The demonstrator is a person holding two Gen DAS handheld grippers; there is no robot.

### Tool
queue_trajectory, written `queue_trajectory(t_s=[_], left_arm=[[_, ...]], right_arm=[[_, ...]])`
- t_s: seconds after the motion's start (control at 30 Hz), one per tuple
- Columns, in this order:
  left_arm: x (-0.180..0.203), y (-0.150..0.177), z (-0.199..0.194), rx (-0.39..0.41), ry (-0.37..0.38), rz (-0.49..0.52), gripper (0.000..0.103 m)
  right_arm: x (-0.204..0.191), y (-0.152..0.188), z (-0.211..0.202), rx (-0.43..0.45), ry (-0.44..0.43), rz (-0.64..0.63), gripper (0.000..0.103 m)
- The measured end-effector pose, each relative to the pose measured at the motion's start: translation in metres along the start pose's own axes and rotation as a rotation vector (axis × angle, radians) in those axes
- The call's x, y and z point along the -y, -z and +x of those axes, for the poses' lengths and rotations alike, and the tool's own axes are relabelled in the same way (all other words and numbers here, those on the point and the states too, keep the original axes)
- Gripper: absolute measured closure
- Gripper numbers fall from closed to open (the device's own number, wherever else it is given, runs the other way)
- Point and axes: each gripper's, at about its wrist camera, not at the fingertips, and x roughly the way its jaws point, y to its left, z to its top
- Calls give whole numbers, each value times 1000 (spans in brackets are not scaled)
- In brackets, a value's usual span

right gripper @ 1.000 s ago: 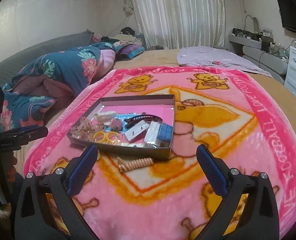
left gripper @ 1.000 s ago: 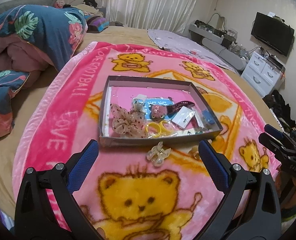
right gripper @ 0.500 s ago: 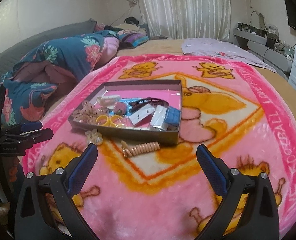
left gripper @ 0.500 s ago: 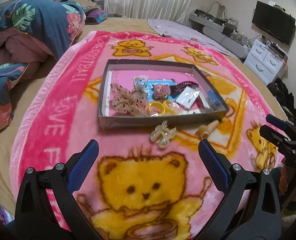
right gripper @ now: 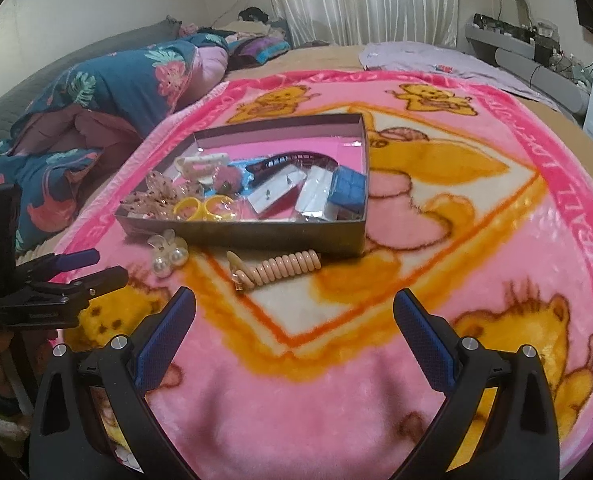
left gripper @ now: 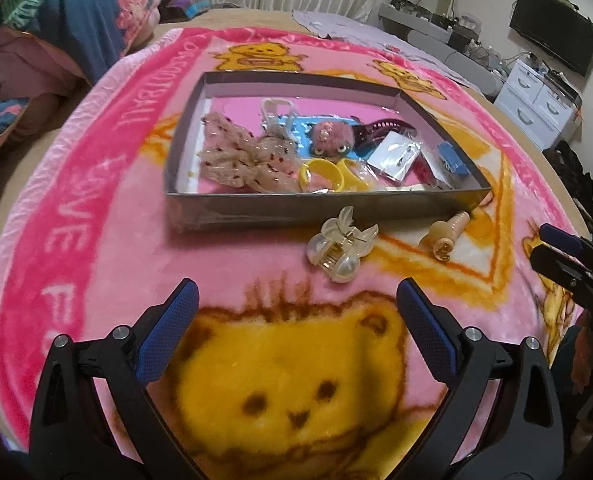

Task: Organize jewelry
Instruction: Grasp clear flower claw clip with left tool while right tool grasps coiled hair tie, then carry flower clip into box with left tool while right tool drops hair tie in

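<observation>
Closer now: both grippers have dropped toward the blanket [left gripper: 96,240], wide open, empty. Left gripper [left gripper: 294,308] has the clip [left gripper: 338,250] at 12 o'clock; right gripper [right gripper: 294,312] faces the coil [right gripper: 284,270]. Both lie outside the box [left gripper: 296,208].

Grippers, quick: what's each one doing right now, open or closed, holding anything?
Left gripper: open, holding nothing, above the blanket.
Right gripper: open, holding nothing.

we see soft, even indoor light, no hard glare. the box [left gripper: 320,212] casts a faint shadow on the blanket [left gripper: 108,240] in front of it. heavy fisheye bending and dark vignette at the frame corners. the blanket nearest the lens is blurred; colours look oversaturated.
</observation>
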Motion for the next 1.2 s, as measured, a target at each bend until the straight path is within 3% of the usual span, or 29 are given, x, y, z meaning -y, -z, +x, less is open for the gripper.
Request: queue_trajectory(t_s=[0.2,0.37,0.47,0.53,0.6,0.97,1.2], left_arm=[[14,-9,21,-3,32,56,14],[23,-13,38,-15,34,98,25],[23,-15,47,-33,34,104,37],[23,-16,50,-38,29,108,54],[22,-18,50,-43,46,104,65],[4,-15,26,-57,62,31,66],[-8,-12,3,-26,72,8,66]], right_arm=[[4,0,15,-34,-17,31,4],[7,-2,23,-48,-23,57,4],[7,-6,29,-56,-36,81,4],[5,-9,34,-64,-44,95,4],[4,-12,40,-76,-48,110,5],[-19,-18,80,-129,-33,136,6],[-24,-14,88,-110,69,101,38]])
